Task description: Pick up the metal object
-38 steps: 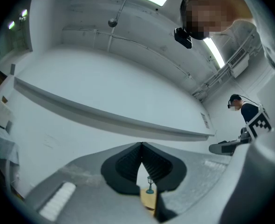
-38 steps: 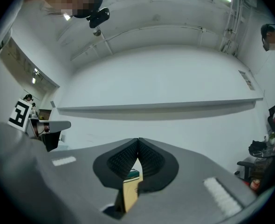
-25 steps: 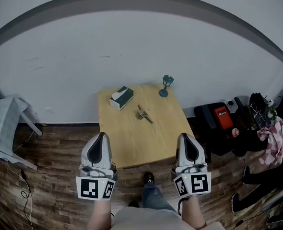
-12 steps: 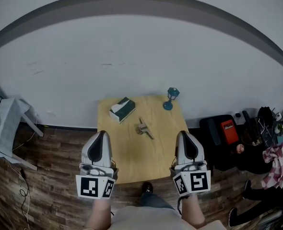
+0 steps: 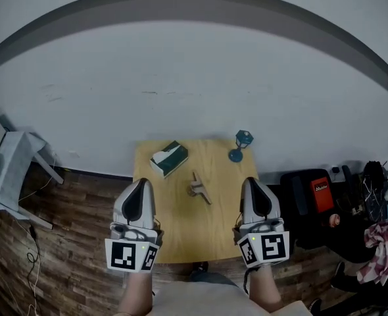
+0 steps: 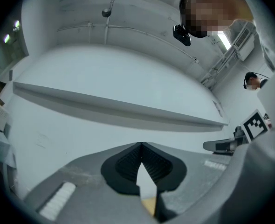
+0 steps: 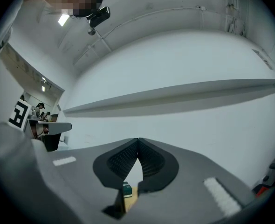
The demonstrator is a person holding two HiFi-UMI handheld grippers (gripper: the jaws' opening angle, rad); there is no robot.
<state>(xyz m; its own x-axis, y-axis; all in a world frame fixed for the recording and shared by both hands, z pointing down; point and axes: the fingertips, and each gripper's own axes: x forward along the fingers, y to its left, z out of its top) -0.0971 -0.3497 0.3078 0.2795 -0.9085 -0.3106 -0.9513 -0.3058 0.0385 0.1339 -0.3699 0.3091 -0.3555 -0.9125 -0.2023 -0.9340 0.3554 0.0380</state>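
Dark wood-plank floor [image 5: 69, 242] is seen nearest, w/ a small pale wooden table [image 5: 181, 236] set on it against a plain white wall [image 5: 181, 78]. Vs a sec ago, the table has slid lower in the head view and its near edge is now overlapped by both grippers, so an approach is judged to be under way; no reach has been made yet. The left gripper [image 5: 140, 184] and right gripper [image 5: 252, 183], grey moulded plastic w/ ribbed black pads, are both held clenched tip to tip, nothing gripped; they'd have to be opened before any grab. Further out, approx. mid-table, the metal object [image 5: 198, 188] lies flat: small, dull, w/ a thin bar sticking out, prob. hard and slippery; finer shape can't be made out. Beyond it, a green-and-white tissue box [image 5: 169, 158] is set to the left, and a teal stemmed ornament [image 5: 241, 146] stands upright at the far right corner, well apart from the object.
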